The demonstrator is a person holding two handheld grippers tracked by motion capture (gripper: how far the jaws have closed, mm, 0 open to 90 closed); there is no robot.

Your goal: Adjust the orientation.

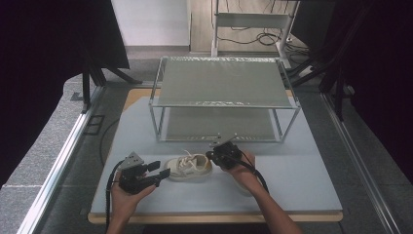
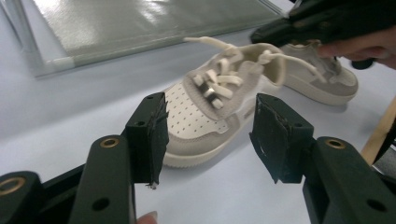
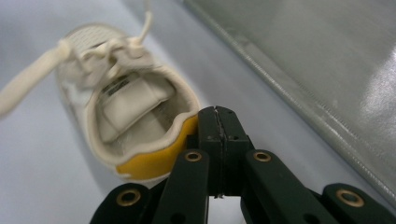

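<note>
Shoe (image 1: 189,167) work sits at the near middle of the table (image 1: 302,190), with both tongs beside it. At its toe end, the left gripper (image 1: 163,170) has its jaws spread wide with nothing clamped; in the left gripper view the shoe (image 2: 219,112) lies just past the pads, its perforated toe showing through the gap and neither pad touching it. At the heel end, the right gripper (image 1: 211,155) has its jaws pressed flat together on nothing; in the right gripper view the closed tips (image 3: 218,122) sit right against the yellow heel collar of the shoe (image 3: 126,107), outside the opening, though whether they actually touch it I cannot tell. Loose laces (image 2: 210,43) trail up and away from the tongue toward the far side. Beyond the shoe stands a two-level metal shelf (image 1: 224,100), its front legs and lower rail near the right gripper, leaving only a narrow strip of bare tabletop between. To the right and toward the near edge of the table the surface lies open, with wide room on the right side. Left of the left gripper, the table edge (image 1: 100,187) is close by, and its cable (image 1: 109,187) loops there.
</note>
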